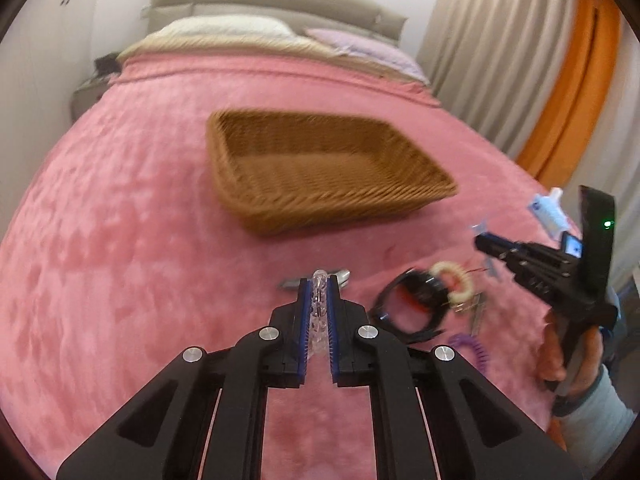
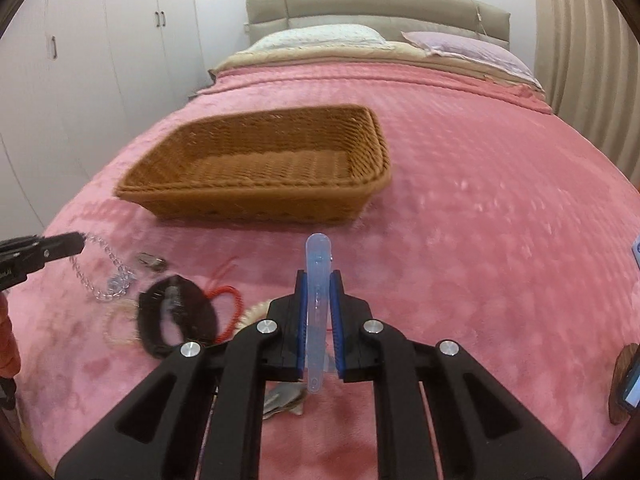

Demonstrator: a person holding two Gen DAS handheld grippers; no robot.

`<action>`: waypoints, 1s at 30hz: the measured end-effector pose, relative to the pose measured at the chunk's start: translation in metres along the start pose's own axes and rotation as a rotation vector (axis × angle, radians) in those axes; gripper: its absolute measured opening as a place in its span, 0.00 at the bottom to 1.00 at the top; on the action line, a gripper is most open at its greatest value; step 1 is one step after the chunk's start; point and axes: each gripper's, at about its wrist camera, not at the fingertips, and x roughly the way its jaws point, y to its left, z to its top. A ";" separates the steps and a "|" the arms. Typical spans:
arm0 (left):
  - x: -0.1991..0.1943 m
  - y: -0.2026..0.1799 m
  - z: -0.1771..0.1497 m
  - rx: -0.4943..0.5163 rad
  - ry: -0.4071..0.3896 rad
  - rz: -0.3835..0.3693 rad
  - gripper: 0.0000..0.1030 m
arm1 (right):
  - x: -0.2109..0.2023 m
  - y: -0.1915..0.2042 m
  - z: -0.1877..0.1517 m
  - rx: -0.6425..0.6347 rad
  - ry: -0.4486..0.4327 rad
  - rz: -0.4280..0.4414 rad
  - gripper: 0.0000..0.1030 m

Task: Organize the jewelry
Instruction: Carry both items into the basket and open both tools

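Both tools are loaded: the left tool (image 1: 318, 300) is pinched on a clear bead chain (image 2: 102, 276), whose loose loop hangs below its tip toward the bed (image 2: 480, 220), and the right tool (image 2: 319, 304) is pressed together on a pale blue clip (image 2: 318, 280) that stands up past its fingertips. Ahead of both sits the basket (image 2: 256, 172), open and apparently with nothing in it, the likely place for these pieces. To do this step well, I would lift the left tool until the chain's tail clears the bed, so it does not drag through the pile beside it: a black band (image 2: 176, 320), a red cord (image 2: 230, 300), a pearl ring (image 1: 454, 282) and a purple coil (image 1: 472, 346). Carry each piece over the near rim, lower it inside, and only then spread the fingers. The chain may swing, so a slow, level move seems wise. A silver clip (image 2: 152, 262) lies near the chain's loop and could snag.
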 end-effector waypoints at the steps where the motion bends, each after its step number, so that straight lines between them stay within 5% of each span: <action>1: -0.004 -0.005 0.005 0.013 -0.014 -0.010 0.05 | -0.005 0.002 0.003 -0.001 -0.007 0.013 0.09; 8: -0.024 -0.026 0.053 0.030 -0.132 -0.035 0.05 | -0.027 0.012 0.051 -0.020 -0.071 0.111 0.09; 15: 0.000 -0.025 0.112 -0.012 -0.225 0.010 0.06 | 0.000 0.023 0.111 -0.055 -0.093 0.097 0.09; 20: 0.050 -0.005 0.131 -0.073 -0.186 0.048 0.06 | 0.058 0.022 0.135 -0.036 -0.004 0.098 0.09; 30: 0.107 0.026 0.112 -0.152 -0.073 0.062 0.06 | 0.141 0.011 0.120 -0.030 0.178 0.031 0.09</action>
